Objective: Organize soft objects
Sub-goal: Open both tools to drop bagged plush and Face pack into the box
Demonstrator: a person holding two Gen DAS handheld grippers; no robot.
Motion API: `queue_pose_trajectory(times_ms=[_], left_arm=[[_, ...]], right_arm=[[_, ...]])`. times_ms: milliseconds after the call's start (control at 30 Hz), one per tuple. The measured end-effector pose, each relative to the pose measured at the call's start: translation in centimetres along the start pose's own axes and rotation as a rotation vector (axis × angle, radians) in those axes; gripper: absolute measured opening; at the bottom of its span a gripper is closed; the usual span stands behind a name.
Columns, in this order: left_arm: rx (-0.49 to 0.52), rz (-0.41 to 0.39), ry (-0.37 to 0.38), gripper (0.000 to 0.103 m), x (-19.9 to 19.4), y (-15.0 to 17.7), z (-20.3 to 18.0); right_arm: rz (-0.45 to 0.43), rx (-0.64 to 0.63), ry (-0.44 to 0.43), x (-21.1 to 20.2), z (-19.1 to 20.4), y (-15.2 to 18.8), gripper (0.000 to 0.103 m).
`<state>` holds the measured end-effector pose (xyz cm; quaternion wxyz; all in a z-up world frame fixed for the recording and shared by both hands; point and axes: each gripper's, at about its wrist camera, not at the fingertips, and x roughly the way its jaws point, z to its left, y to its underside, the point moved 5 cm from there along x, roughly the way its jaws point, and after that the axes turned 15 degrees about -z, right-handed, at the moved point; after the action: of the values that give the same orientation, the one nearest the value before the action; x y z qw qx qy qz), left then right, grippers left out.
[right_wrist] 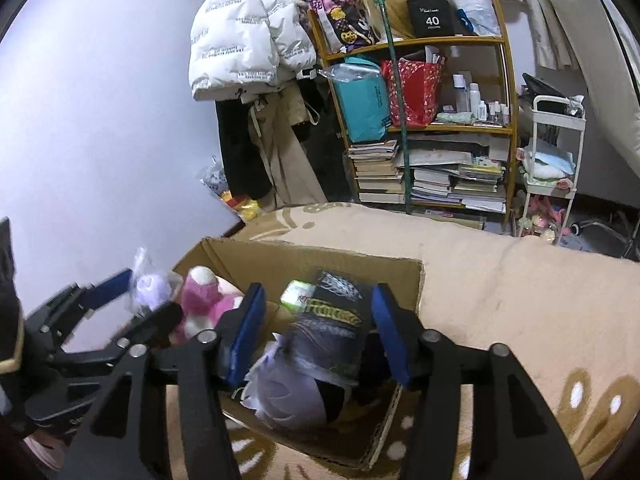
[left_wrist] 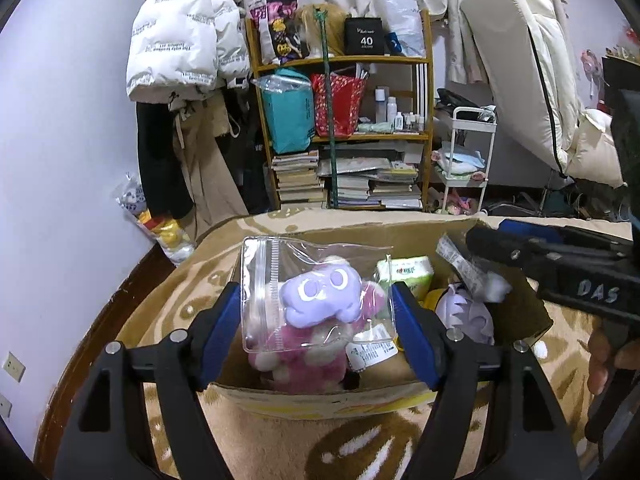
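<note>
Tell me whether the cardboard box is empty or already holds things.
Holds things. Inside the cardboard box lie a pink plush, a green tissue pack and a pale purple plush.

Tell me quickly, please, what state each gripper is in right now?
Left gripper: shut on the clear bag.
Right gripper: shut on the dark packet.

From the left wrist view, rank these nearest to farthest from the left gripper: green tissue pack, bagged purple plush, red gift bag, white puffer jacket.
1. Bagged purple plush, between the left gripper jaws.
2. Green tissue pack, just behind, right, in the cardboard box.
3. Red gift bag on the shelf and white puffer jacket, upper left: too close to call.
</note>
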<state>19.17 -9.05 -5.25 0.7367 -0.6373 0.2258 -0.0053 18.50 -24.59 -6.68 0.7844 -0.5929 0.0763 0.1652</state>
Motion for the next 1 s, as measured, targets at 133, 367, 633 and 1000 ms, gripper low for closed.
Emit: queue_pose_trajectory(times_ms=[133, 367, 633, 1000], left_arm=[[-0.009, 0.002, -0.009, 0.082, 0.0, 0.0, 0.4], [-0.002, -0.003, -0.023, 0.094, -0.9, -0.1, 0.7], [0.035, -0.023, -0.107, 0.096, -3.5, -0.7, 2.2], [-0.020, -0.060, -0.134, 0.098, -8.4, -2.4, 4.4]], right_arm=[[-0.017, 0.007, 0.008, -0.5, -0.2, -0.5, 0.067], [-0.041, 0.009, 0.039, -2.1, -0.4, -1.1, 0.079], [-0.068, -0.033, 0.079, -4.6, 0.4, -1.4, 0.090], [-0.140, -0.071, 0.133, -9.5, 1.0, -2.8, 0.103]])
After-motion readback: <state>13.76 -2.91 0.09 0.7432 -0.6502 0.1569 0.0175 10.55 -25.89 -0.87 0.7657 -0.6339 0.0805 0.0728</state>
